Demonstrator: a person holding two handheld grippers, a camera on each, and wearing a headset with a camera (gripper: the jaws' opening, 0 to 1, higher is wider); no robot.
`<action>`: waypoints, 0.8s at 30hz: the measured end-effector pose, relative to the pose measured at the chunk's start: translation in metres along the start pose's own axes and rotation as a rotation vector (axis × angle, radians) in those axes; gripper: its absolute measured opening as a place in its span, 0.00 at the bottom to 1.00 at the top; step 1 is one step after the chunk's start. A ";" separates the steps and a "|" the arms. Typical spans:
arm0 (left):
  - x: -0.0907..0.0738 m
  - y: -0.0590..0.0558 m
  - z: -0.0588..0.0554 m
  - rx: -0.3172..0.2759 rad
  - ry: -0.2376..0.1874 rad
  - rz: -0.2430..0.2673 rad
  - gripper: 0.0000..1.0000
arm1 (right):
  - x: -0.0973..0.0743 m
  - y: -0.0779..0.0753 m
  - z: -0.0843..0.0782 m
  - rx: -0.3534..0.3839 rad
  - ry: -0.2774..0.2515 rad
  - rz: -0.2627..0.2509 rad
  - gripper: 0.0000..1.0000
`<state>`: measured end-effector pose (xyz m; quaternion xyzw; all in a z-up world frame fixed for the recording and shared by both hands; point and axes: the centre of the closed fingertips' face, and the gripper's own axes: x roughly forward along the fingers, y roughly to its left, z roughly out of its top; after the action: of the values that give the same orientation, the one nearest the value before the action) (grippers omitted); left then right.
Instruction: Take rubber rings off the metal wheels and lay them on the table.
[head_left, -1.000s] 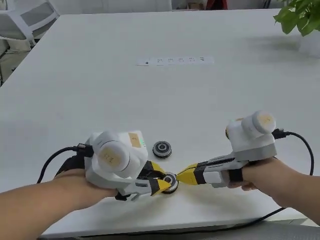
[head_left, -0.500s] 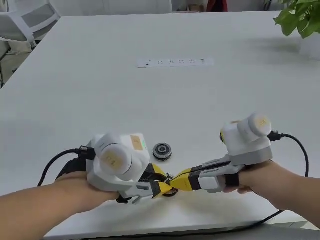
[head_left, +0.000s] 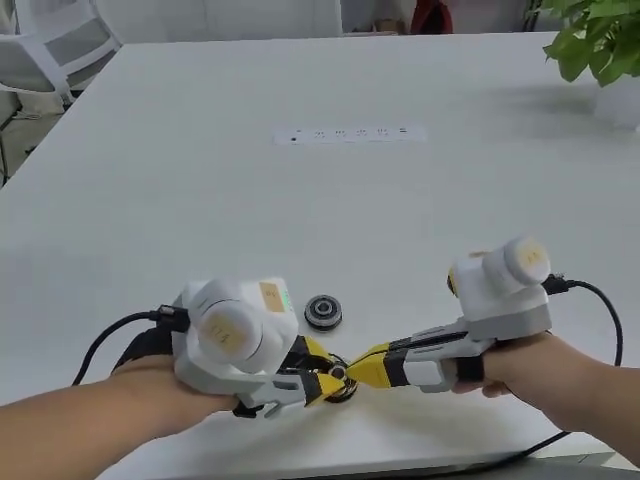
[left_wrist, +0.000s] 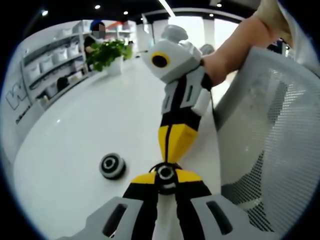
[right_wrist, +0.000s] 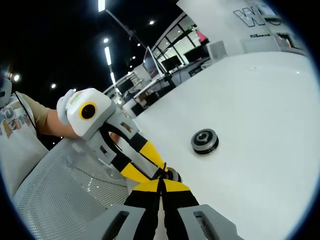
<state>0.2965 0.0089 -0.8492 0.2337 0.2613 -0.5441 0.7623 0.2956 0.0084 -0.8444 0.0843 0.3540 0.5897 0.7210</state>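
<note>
My left gripper (head_left: 326, 381) is shut on a small metal wheel (head_left: 342, 385) with a black rubber ring, held just above the table's near edge. In the left gripper view the wheel (left_wrist: 165, 175) sits between the yellow jaw tips (left_wrist: 165, 178). My right gripper (head_left: 355, 372) comes in from the right, shut, its tips pinching the ring at the wheel's edge (right_wrist: 173, 175). Its jaws (right_wrist: 161, 184) are pressed together in its own view. A second wheel (head_left: 323, 312) with its ring on lies flat on the table just beyond both grippers.
The white table (head_left: 300, 210) stretches far ahead. A white power strip (head_left: 350, 133) lies at mid-table, a potted plant (head_left: 595, 40) stands at the far right, and a chair (head_left: 50, 45) at the far left. A mesh chair (left_wrist: 270, 130) is behind the near edge.
The right gripper's tips have moved left onto the wheel held in the left gripper. Both hands sit slightly lower in the picture as the head camera shifted.
</note>
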 end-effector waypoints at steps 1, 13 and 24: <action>0.000 0.000 0.000 0.010 0.000 0.000 0.12 | 0.000 0.000 0.000 0.000 0.000 0.000 0.00; -0.001 0.001 0.000 0.003 0.010 -0.009 0.17 | -0.002 -0.003 0.002 0.000 -0.014 -0.014 0.00; -0.012 0.000 0.010 -0.014 -0.017 -0.015 0.22 | -0.006 -0.003 0.009 0.015 -0.051 -0.014 0.00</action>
<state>0.2943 0.0111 -0.8336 0.2214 0.2604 -0.5501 0.7619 0.3032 0.0049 -0.8364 0.1021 0.3405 0.5799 0.7331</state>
